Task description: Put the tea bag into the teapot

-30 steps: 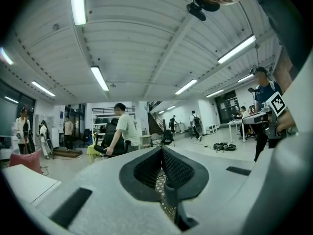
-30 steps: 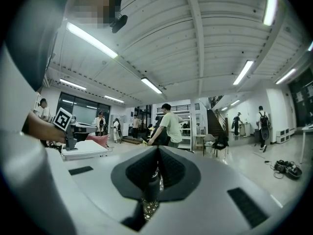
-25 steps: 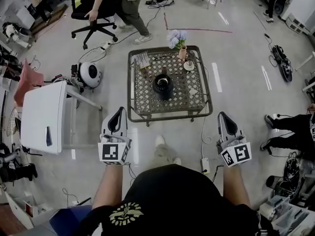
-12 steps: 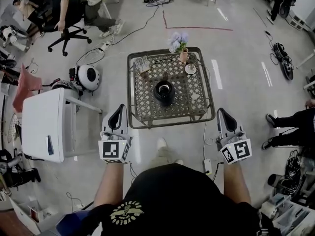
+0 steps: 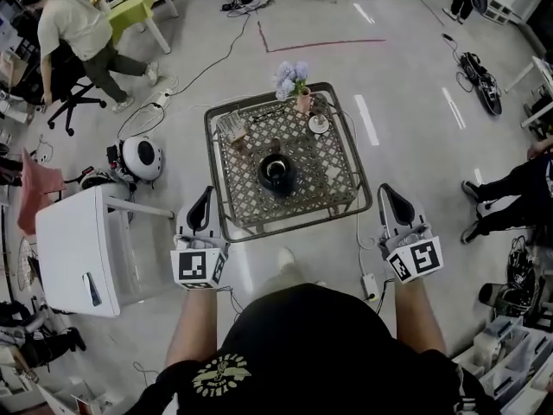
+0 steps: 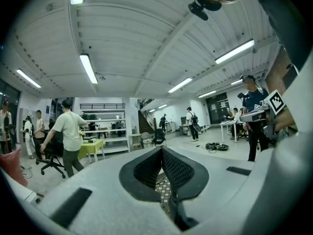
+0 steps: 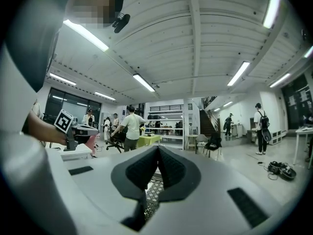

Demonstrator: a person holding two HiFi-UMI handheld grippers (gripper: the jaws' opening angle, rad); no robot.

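**Workshop floor, lattice table (image 5: 246, 188): reach not begun**

Near rim just ahead of the 2 grippers. Black teapot (image 5: 276, 173) at table centre. Small pale square, judged the tea bag (image 5: 332, 173), just right of it. Jaws of left gripper (image 5: 205, 194) and right gripper (image 5: 387, 190) closed, empty. Bag nearer right gripper, ahead and left of its jaws; long axis unreadable.

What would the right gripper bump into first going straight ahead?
Likely nothing close: the right gripper points level, above the lattice table, so the way looks free, though depth is unclear.
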